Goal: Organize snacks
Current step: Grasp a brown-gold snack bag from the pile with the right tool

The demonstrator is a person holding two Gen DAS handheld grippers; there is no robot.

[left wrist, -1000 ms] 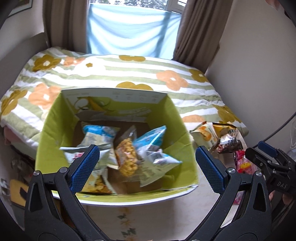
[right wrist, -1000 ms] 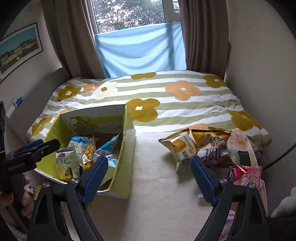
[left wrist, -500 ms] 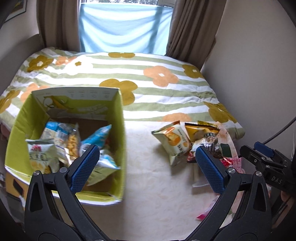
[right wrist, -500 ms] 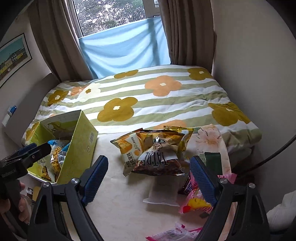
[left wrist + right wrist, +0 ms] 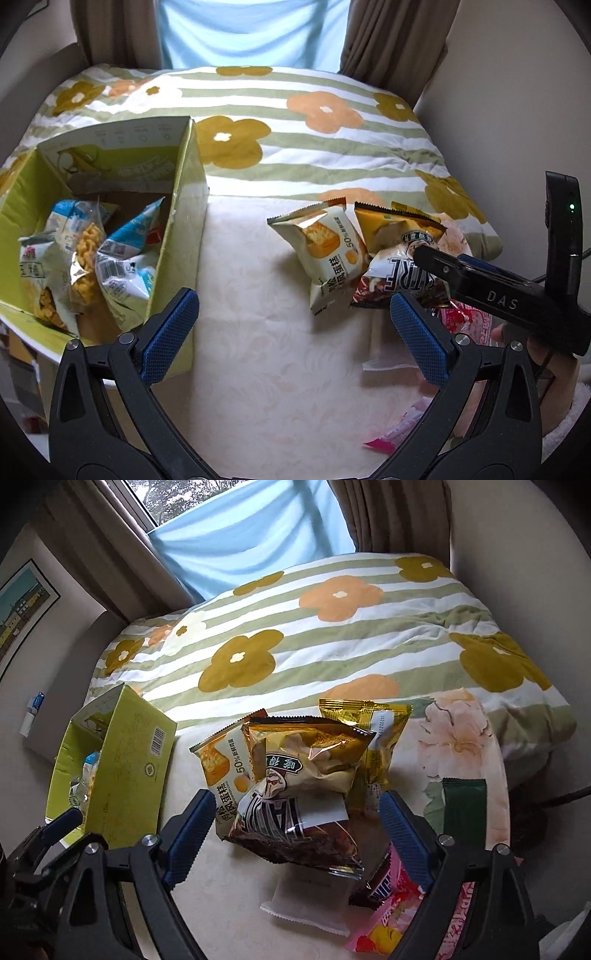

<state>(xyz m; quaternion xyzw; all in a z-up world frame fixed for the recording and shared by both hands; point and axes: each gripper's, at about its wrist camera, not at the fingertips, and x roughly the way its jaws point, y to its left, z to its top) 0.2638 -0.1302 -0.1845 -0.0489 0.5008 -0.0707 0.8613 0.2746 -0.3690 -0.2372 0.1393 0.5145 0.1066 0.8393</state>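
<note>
A green cardboard box (image 5: 184,206) holding several snack packets (image 5: 118,266) stands at the table's left; it also shows in the right wrist view (image 5: 122,768). A pile of loose snacks lies to the right: a cream cake packet (image 5: 325,254), a gold bag (image 5: 391,225) and a brown-and-gold bag (image 5: 299,801). My right gripper (image 5: 299,834) is open, its blue pads either side of the brown-and-gold bag, close above it. My left gripper (image 5: 295,336) is open and empty over the bare tablecloth between box and pile.
Pink and red wrappers (image 5: 388,904) and a white sachet (image 5: 306,904) lie at the near right. A dark green packet (image 5: 463,808) lies further right. A flowered striped bed (image 5: 295,122) borders the table's far edge; a wall stands on the right.
Both grippers have swung right, away from the box. The right gripper has come down close over the snack pile, with the brown-and-gold bag now between its pads. Both stay open.
</note>
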